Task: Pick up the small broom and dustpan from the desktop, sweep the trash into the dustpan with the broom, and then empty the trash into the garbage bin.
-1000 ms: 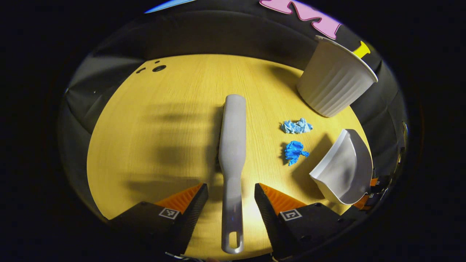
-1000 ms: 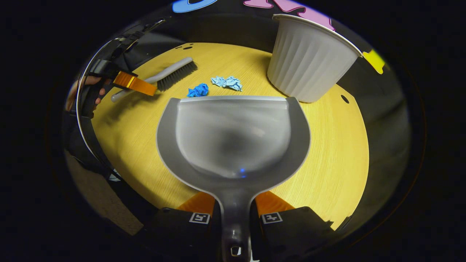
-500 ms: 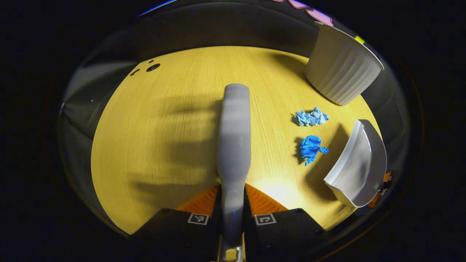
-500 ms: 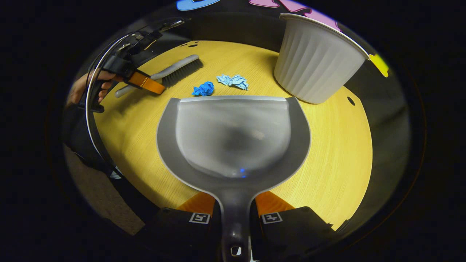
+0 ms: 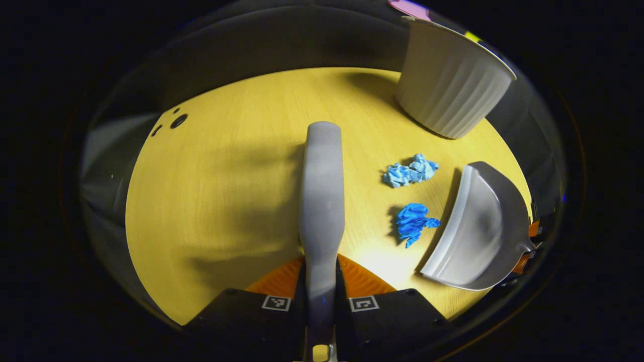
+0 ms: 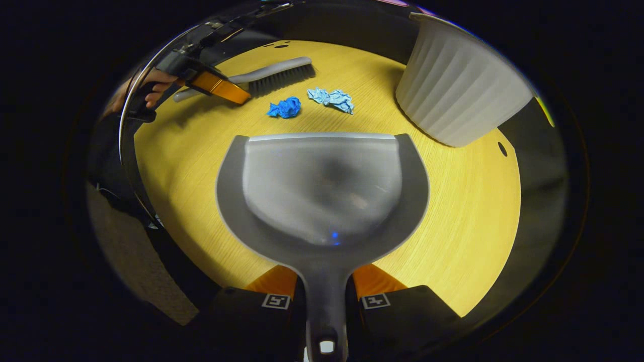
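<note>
Counting: 1 broom point(image 5: 322, 191), 1 dustpan point(image 6: 322, 191), 2 paper wads point(image 5: 410, 171), 1 bin point(image 5: 450, 90).

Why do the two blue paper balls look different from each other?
The dark blue wad is a deep, bright blue; the pale blue wad is a washed-out light blue. The dark blue wad is bunched tighter and rounder; the pale blue wad sprawls longer. The pale blue wad lies nearer the bin. Both are crumpled, lying loose on the tabletop.

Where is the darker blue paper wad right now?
In the left gripper view, the darker blue wad lies on the table right of the broom, just off the dustpan lip.
</note>
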Tool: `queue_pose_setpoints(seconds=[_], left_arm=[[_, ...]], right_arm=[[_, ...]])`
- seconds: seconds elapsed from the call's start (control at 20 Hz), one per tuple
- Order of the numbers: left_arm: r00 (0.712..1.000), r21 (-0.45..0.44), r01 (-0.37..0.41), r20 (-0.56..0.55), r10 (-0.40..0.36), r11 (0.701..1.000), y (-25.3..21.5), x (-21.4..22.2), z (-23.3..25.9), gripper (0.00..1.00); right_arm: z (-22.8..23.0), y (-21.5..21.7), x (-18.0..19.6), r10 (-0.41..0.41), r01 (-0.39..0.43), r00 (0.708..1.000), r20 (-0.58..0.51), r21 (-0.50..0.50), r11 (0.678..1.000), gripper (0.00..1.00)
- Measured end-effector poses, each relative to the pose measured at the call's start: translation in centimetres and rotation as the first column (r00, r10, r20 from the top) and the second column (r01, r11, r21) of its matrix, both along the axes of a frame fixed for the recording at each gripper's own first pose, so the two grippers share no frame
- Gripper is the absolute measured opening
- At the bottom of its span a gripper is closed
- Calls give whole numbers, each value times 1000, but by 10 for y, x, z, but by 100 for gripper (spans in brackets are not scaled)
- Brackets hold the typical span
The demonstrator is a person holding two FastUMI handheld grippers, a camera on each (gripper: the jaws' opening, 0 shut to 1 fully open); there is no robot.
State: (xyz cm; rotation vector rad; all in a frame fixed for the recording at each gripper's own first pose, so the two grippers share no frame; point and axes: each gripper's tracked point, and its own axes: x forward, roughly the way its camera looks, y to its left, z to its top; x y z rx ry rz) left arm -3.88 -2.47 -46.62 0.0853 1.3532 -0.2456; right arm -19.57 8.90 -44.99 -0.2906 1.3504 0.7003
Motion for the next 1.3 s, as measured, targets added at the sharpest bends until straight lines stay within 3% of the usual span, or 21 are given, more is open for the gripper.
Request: queue_pose_setpoints(seconds=[0.1, 0.15, 0.2, 0.25, 0.3, 0.4, 0.55, 0.85, 1.05, 1.1, 1.3], left_arm=[[998, -25, 66, -16, -66, 998, -16, 0, 2, 31], [995, -42, 96, -22, -97, 995, -24, 1, 3, 28], [992, -59, 122, -29, -124, 991, -34, -2, 4, 28], [988, -74, 146, -37, -149, 986, -41, -4, 4, 31], [985, -89, 163, -45, -168, 983, -50, -7, 4, 28], [979, -133, 185, -58, -194, 974, -65, -14, 9, 31], [967, -192, 223, -77, -241, 956, -83, -27, 16, 28], [949, -347, 267, -70, -308, 899, -121, -48, 42, 28], [964, -298, 245, -24, -263, 923, -104, -44, 60, 28], [974, -284, 214, -7, -226, 935, -105, -43, 57, 31], [996, -230, 66, 70, -52, 971, -86, -27, 60, 28]], right_arm=[[-3, -1, 3, 21, -21, 1000, -6, -7, 1000, 36], [-4, 0, 5, 27, -27, 1000, -7, -3, 1000, 36], [-5, 1, 7, 30, -30, 1000, -9, 0, 1000, 31], [-5, 4, 8, 31, -31, 999, -11, 2, 1000, 36], [-5, 6, 10, 31, -31, 999, -10, 4, 1000, 36], [-6, 6, 13, 34, -34, 999, -12, 9, 999, 36], [-7, 7, 15, 34, -34, 999, -14, 14, 999, 36], [-9, 5, 14, 33, -33, 999, 3, 24, 999, 36], [-7, 3, 17, -12, 10, 998, 65, 19, 1000, 36], [-4, 2, 17, -42, 40, 996, 74, 29, 999, 36], [9, -9, 20, -160, 156, 982, 102, 45, 987, 36]])
